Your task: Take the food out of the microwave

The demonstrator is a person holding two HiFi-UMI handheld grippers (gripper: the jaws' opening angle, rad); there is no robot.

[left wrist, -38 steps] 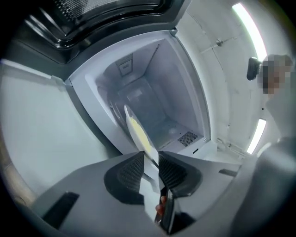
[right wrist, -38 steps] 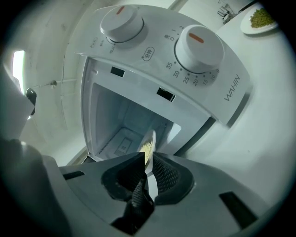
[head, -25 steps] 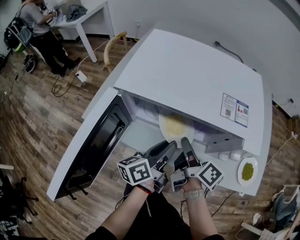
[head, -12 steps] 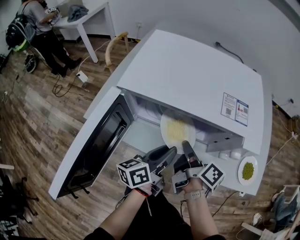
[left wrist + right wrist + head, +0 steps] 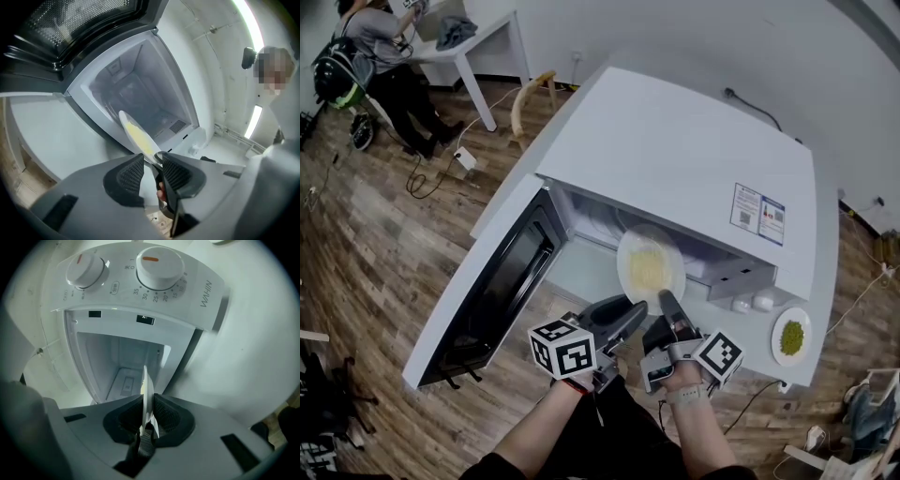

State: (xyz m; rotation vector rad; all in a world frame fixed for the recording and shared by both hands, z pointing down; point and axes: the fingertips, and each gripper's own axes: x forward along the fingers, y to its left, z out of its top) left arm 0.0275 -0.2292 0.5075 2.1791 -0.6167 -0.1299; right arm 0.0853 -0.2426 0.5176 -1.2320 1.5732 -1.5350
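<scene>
A white plate of yellow food is tilted at the mouth of the white microwave, whose door hangs open to the left. My right gripper is shut on the plate's near rim; in the right gripper view the plate stands edge-on, pinched between the pads of the right gripper. My left gripper is just left of it. In the left gripper view that gripper has just been opening; the plate reaches its tips, with a gap between the pads.
A small plate of green food and two small white objects sit on the table right of the microwave. Two white knobs top the control panel. A person stands at a desk far left. The floor is wood.
The plate has come a little out of the cavity toward me with both grippers. The left jaws stand wider apart than before.
</scene>
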